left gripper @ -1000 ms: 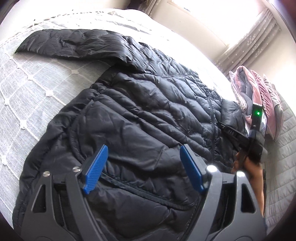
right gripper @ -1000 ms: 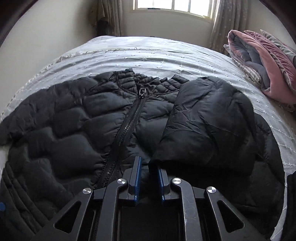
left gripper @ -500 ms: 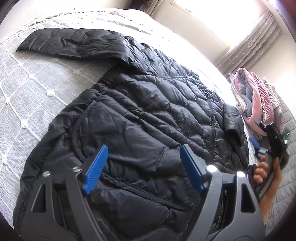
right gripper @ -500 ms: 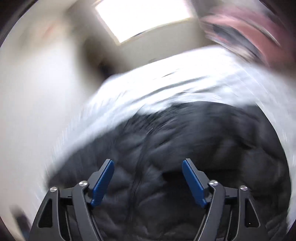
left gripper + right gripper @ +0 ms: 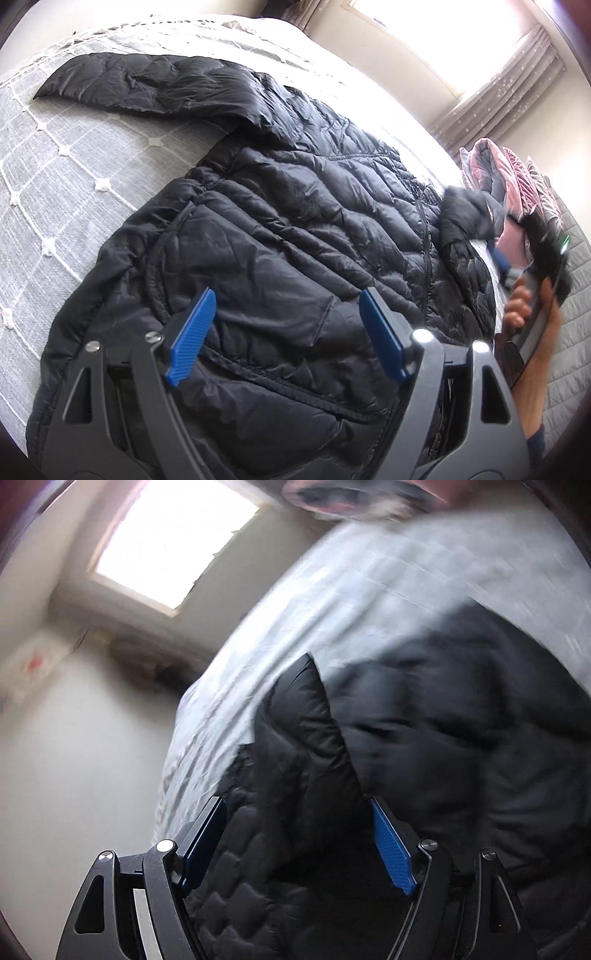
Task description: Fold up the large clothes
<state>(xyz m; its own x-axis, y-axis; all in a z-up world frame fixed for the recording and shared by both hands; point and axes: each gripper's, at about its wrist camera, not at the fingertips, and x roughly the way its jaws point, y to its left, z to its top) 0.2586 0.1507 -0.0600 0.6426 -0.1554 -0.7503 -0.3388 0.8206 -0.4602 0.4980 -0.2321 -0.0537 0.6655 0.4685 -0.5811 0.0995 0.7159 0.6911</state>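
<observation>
Covering the grey quilted bed, a black jacket lies below a window.

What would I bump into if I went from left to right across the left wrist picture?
Grey bedspread → black puffer jacket → pink folded blankets, with the right gripper and the hand holding it just below them.

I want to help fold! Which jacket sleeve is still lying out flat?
The sleeve stretched across the grey bedspread, far from the pink bedding. The other sleeve is already folded over.
</observation>
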